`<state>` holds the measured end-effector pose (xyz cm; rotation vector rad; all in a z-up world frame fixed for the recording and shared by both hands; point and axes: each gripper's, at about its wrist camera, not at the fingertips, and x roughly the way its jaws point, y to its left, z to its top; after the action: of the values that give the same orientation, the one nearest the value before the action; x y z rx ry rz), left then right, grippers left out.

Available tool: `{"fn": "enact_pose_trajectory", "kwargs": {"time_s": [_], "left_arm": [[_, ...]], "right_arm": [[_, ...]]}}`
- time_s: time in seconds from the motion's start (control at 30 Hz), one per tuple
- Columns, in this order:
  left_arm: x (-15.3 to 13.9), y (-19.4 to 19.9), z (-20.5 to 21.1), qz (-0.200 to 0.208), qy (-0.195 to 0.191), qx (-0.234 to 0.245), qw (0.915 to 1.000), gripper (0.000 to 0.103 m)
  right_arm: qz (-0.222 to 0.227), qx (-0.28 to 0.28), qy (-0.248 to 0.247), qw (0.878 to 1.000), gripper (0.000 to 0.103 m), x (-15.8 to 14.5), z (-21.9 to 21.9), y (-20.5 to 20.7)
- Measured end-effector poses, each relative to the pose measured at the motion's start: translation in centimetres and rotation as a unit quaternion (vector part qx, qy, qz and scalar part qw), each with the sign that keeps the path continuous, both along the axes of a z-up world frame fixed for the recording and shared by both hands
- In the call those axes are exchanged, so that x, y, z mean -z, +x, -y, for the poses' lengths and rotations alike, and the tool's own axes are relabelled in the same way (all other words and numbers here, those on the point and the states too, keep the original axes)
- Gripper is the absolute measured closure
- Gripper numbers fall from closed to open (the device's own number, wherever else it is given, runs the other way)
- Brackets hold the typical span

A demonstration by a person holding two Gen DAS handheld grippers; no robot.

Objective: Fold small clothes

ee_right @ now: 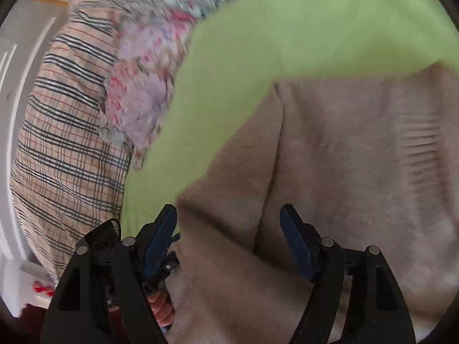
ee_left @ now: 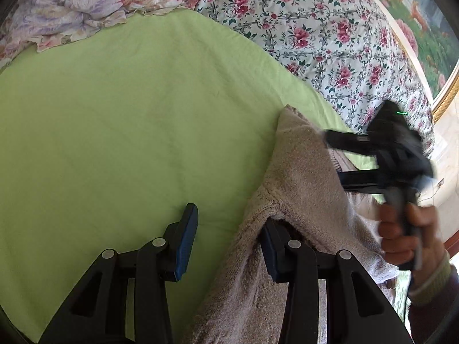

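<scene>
Left wrist view: beige sweater [ee_left: 301, 172] drapes over one finger of the left gripper [ee_left: 229, 246], jaws parted, pinching nothing; right gripper [ee_right: 229, 246] released; floral quilt [ee_left: 330, 37] borders the green sheet [ee_left: 129, 114]

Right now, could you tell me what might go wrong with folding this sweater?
1. The left gripper has the sweater draped over only one of its fingers, so the cloth may slide off.
2. The right gripper is open above the sweater and blurred, so it may grab the wrong fold or the green sheet.
</scene>
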<state>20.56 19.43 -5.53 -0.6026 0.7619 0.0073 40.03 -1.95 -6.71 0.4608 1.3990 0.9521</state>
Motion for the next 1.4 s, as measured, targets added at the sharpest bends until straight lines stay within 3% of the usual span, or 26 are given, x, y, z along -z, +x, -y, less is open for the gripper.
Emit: {"fn": "enact_pose_trajectory", "kwargs": {"time_s": [0.1, 0.17, 0.3, 0.33, 0.47, 0.6, 0.67, 0.77, 0.83, 0.97, 1.1, 1.2, 1.27, 1.3, 1.33, 1.37, 1.4], "left_arm": [[0.2, 0.0, -0.2, 0.006, -0.007, 0.0, 1.0, 0.06], [0.2, 0.0, -0.2, 0.009, -0.009, 0.0, 0.9999, 0.06], [0.4, -0.1, -0.4, 0.013, -0.018, 0.001, 0.9998, 0.06], [0.4, 0.0, -0.4, 0.011, -0.019, 0.002, 0.9998, 0.06], [0.1, 0.1, -0.1, -0.001, -0.012, 0.02, 0.9997, 0.061], [-1.0, -0.3, -0.1, -0.004, -0.04, 0.068, 0.9969, 0.06], [-2.2, -0.4, 0.2, -0.001, -0.025, 0.081, 0.9964, 0.056], [-4.1, 0.2, 1.1, 0.002, 0.013, 0.1, 0.9949, 0.054], [-5.1, 1.3, 1.8, -0.003, 0.054, 0.106, 0.9929, 0.054], [-5.6, 4.4, 2.4, -0.014, 0.085, 0.119, 0.9892, 0.046], [-4.0, 9.7, 2.4, -0.055, 0.067, 0.146, 0.9855, 0.041], [-1.7, 12.7, 2.8, -0.1, 0.09, 0.155, 0.9787, 0.037], [-1.3, 13.0, 3.4, -0.089, 0.118, 0.157, 0.9764, 0.037], [-1.4, 13.0, 3.7, -0.086, 0.13, 0.159, 0.9749, 0.038], [-1.5, 12.8, 4.1, -0.082, 0.145, 0.159, 0.973, 0.05], [-1.6, 12.6, 4.4, -0.074, 0.153, 0.164, 0.9717, 0.07], [-1.7, 12.2, 4.8, -0.066, 0.156, 0.168, 0.9711, 0.077]], "right_arm": [[-0.017, -0.021, 0.068, 0.997, 0.026, 0.1, -2.4, 1.6], [-0.002, -0.004, 0.122, 0.992, 0.026, -0.8, -3.3, 2.6], [0.016, 0.112, 0.206, 0.972, 0.027, -1.7, -1.9, 5.4], [0.016, 0.139, 0.203, 0.969, 0.027, -1.8, -1.3, 5.4], [0.046, 0.162, 0.152, 0.974, 0.027, -2.7, 2.0, 3.2], [0.082, 0.184, 0.09, 0.975, 0.027, -5.0, 8.6, -1.2], [0.097, 0.203, 0.064, 0.972, 0.027, -6.1, 12.5, -3.5], [0.129, 0.246, 0.008, 0.96, 0.027, -7.6, 17.9, -8.1], [0.152, 0.279, -0.028, 0.948, 0.027, -8.4, 21.7, -11.6], [0.162, 0.35, -0.087, 0.919, 0.027, -8.0, 27.9, -18.3], [0.151, 0.373, -0.11, 0.909, 0.027, -6.4, 29.4, -21.2], [0.138, 0.37, -0.128, 0.91, 0.027, -5.2, 29.1, -21.1], [0.121, 0.368, -0.149, 0.91, 0.027, -4.1, 28.5, -20.6], [0.12, 0.362, -0.159, 0.911, 0.029, -3.8, 28.0, -20.2], [0.128, 0.352, -0.17, 0.911, 0.034, -3.8, 27.4, -19.9], [0.133, 0.345, -0.186, 0.91, 0.067, -4.0, 27.0, -19.6], [0.144, 0.348, -0.192, 0.906, 0.094, -4.7, 26.8, -19.6]]}}
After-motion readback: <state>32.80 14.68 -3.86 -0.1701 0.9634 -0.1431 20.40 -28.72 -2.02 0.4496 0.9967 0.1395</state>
